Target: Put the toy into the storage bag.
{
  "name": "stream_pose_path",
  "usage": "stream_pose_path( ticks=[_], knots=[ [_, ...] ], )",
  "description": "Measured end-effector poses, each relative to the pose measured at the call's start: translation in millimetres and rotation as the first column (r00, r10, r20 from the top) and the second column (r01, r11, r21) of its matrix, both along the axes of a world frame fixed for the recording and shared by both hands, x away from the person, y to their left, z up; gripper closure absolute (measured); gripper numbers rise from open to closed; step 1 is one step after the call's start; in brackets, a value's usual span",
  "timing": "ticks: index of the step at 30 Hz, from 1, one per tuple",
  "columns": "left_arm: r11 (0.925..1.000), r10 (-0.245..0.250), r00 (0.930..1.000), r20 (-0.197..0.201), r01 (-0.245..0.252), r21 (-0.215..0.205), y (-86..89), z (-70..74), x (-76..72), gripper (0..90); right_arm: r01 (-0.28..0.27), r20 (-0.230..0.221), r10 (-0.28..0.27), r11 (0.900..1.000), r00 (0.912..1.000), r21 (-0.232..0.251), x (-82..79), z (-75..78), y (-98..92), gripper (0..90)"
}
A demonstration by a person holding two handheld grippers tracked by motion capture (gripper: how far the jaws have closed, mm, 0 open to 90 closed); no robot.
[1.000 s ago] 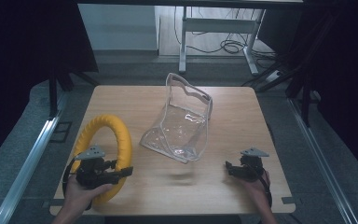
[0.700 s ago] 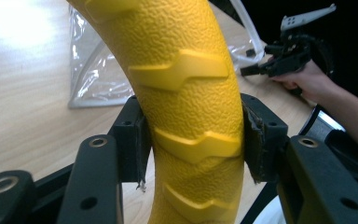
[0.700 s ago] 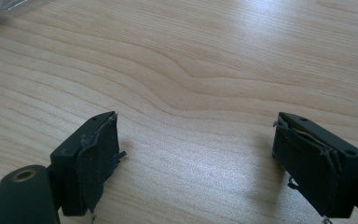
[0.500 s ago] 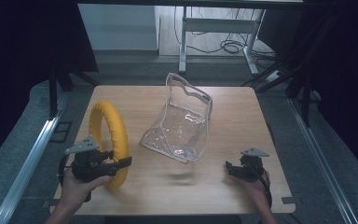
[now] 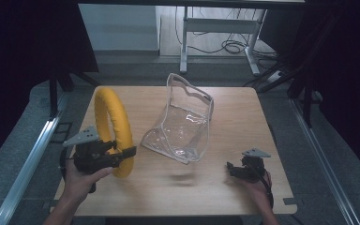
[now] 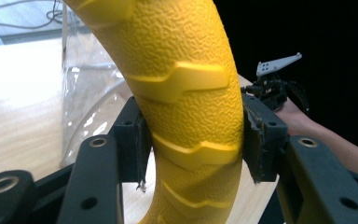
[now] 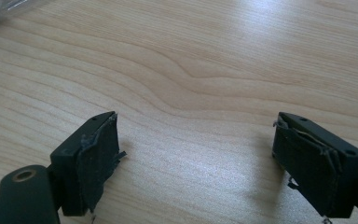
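Note:
A yellow textured ring stands tilted up on its edge at the table's left. My left gripper is shut on its near part. In the left gripper view both pads press the ring from either side. A clear plastic pouch stands open at the middle of the table, just right of the ring. My right gripper rests low at the front right, well apart from the pouch. In the right gripper view its jaws stand open over bare wood with nothing between them.
The wooden table has free surface at its right and front. Metal rails run along the floor on both sides. A desk frame and cables stand beyond the far edge. The surroundings are dark.
The ring lay nearly flat on the table a second ago; my left gripper has lifted its near side, and it now stands up on edge. The right gripper has stayed put.

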State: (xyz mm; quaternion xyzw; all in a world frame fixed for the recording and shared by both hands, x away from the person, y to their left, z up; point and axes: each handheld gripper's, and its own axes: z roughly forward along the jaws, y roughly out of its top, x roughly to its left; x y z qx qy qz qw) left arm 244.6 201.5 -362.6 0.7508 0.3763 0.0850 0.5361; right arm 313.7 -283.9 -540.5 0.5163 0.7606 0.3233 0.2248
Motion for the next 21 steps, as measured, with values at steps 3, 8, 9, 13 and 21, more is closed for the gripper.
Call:
stream_pose_path(
  ticks=[3, 8, 9, 13, 21],
  knots=[
    [1.0000, -0.006, 0.9998, 0.016, 0.006, -0.007, -2.9, 6.7, 2.4, 49.3, -0.001, 0.001, 0.001, 1.000, 1.0000, -0.001, 0.0, -0.1, -0.1, 14.7],
    [0.9995, -0.013, 0.9993, 0.035, 0.014, -0.027, -7.4, 16.4, 8.2, 49.3, 0.000, 0.000, 0.000, 1.000, 1.0000, -0.003, -0.1, 0.1, -0.3, 14.7],
    [0.9994, -0.012, 0.9992, 0.038, 0.013, -0.031, -8.1, 18.3, 9.6, 49.3, 0.000, 0.000, 0.000, 1.000, 1.0000, -0.003, -0.1, 0.1, -0.3, 14.7],
    [0.9994, -0.006, 0.9985, 0.054, 0.008, -0.035, -10.6, 26.0, 16.3, 49.3, -0.002, -0.002, 0.002, 1.000, 1.0000, -0.004, 0.0, 0.1, -0.4, 14.7],
    [0.9991, -0.005, 0.9959, 0.090, 0.008, -0.042, -15.7, 42.7, 25.8, 49.3, 0.001, -0.004, -0.001, 1.000, 1.0000, 0.000, -0.1, 0.3, -0.1, 14.7]
  ],
)
